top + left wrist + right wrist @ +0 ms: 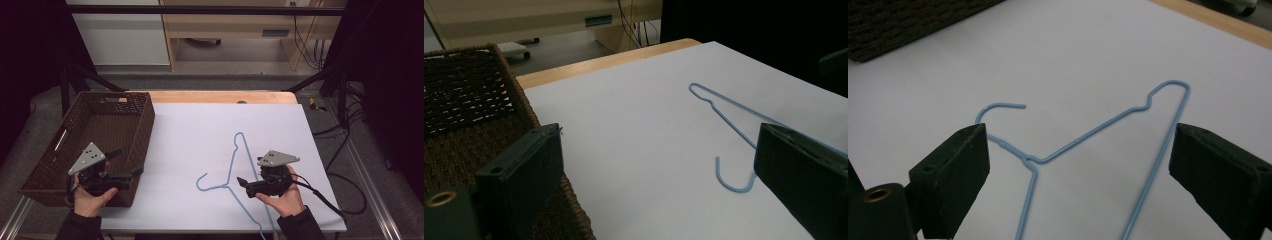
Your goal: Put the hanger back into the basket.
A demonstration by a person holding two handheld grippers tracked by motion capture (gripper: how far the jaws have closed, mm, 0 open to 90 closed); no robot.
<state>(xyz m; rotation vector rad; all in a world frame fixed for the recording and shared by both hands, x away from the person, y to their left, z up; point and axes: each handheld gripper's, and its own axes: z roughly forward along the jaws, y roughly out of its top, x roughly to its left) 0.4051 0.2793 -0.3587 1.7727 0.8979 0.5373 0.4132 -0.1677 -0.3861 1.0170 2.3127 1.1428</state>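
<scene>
White tabletop (200,130) carries a blue wire hanger (241,170) lying flat, long axis front to back, hook (205,183) pointing left toward the wicker basket (125,120). Right gripper (243,181) hovers beside it, jaws spread wide, empty; left gripper (131,172) likewise spread over the basket's rim.

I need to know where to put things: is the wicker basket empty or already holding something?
Empty, as far as shows: the high view of the basket has bare woven floor and walls, though the left gripper covers its near corner.
</scene>
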